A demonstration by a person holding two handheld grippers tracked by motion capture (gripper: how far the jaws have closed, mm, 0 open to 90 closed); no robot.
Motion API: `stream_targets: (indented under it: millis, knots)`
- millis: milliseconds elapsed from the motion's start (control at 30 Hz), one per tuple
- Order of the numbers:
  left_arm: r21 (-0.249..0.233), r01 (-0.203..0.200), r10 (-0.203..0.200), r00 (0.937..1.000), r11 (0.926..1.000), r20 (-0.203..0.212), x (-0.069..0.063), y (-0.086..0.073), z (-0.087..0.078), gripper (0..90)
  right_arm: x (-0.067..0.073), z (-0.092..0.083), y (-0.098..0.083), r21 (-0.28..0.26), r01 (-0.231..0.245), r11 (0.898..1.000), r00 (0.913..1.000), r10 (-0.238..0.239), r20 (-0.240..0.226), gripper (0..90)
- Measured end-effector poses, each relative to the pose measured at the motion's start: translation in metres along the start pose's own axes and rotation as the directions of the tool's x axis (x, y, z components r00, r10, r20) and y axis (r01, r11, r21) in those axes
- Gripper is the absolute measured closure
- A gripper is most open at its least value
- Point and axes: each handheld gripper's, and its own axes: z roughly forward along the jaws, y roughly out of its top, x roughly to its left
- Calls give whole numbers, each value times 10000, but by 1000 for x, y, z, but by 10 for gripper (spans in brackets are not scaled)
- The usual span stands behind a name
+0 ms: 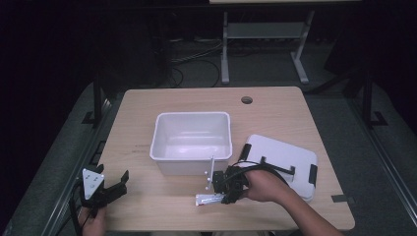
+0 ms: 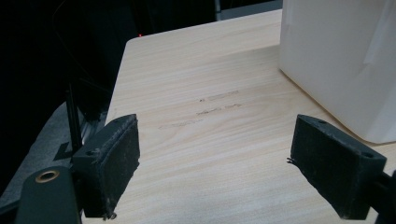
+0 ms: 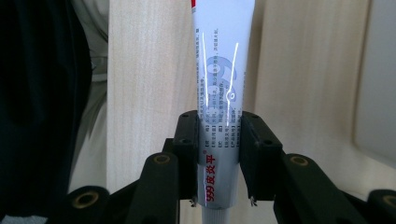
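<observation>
A silvery-white ointment tube [image 3: 219, 84] with red print lies flat on the wooden table [image 1: 275, 110], and my right gripper [image 3: 218, 140] is shut on it, both pads pressing its sides. In the high view the tube [image 1: 207, 199] points left from the right gripper [image 1: 225, 191], just in front of the white bin [image 1: 192, 140]. My left gripper [image 1: 118, 184] rests near the table's front left corner. Its jaws stand wide apart over bare wood, with nothing between its pads [image 2: 109, 163].
The white bin's wall [image 2: 336, 60] rises at the right of the left gripper view. A white lid [image 1: 285, 160] with black clips lies right of the bin. A round cable hole [image 1: 247, 100] sits near the far edge. A desk frame [image 1: 265, 44] stands behind on the floor.
</observation>
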Motion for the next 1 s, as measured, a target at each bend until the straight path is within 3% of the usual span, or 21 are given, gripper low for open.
stream_targets:
  millis: [367, 1000]
  knots:
    - [-25, 7, -7, 10000, 10000, -6, 0, 0, 0, 150, 2, -32, 19, 71, 419, 9991, 9988, -421, 260, 692]
    - [-23, 4, -4, 10000, 10000, 2, 0, 0, 0, 150, -3, -80, 41, 78, 593, 9982, 9962, -597, 627, 692]
